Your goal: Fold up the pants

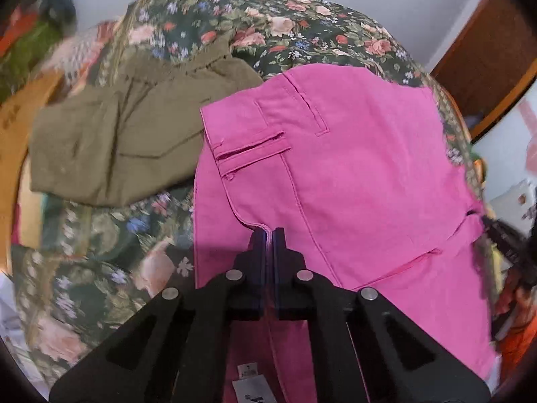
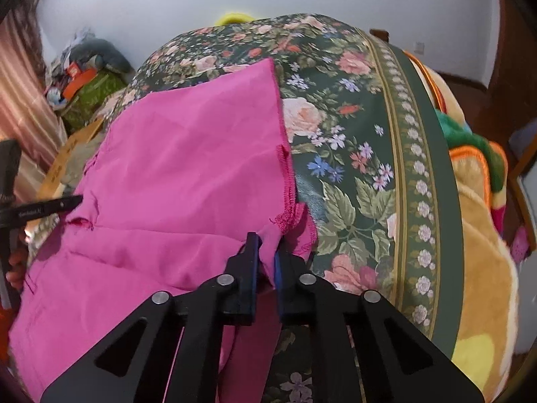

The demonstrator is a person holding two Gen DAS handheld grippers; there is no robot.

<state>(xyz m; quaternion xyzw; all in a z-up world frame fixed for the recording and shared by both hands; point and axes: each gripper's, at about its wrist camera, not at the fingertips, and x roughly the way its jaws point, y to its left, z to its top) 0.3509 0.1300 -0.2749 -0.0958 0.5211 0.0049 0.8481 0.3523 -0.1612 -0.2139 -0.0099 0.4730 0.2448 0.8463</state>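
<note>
Bright pink pants [image 1: 352,174] lie spread on the floral bedspread [image 1: 285,30], back pocket and waistband facing up. My left gripper [image 1: 268,233] is shut on a pink seam edge near the pocket, and a white label shows below its fingers. In the right wrist view the pink pants [image 2: 188,168] show their hem end with a frayed stitched edge. My right gripper [image 2: 266,252] is shut on a fold of that pink cloth at the hem corner. The left gripper's black body [image 2: 50,206] pokes in at the left edge of that view.
Folded olive-green pants [image 1: 117,141] lie left of the pink pair. The floral bedspread [image 2: 369,127] runs to a green border on the right, beside a plush orange blanket [image 2: 480,235]. A pile of clutter [image 2: 90,74] sits far left, a wooden door [image 1: 486,60] far right.
</note>
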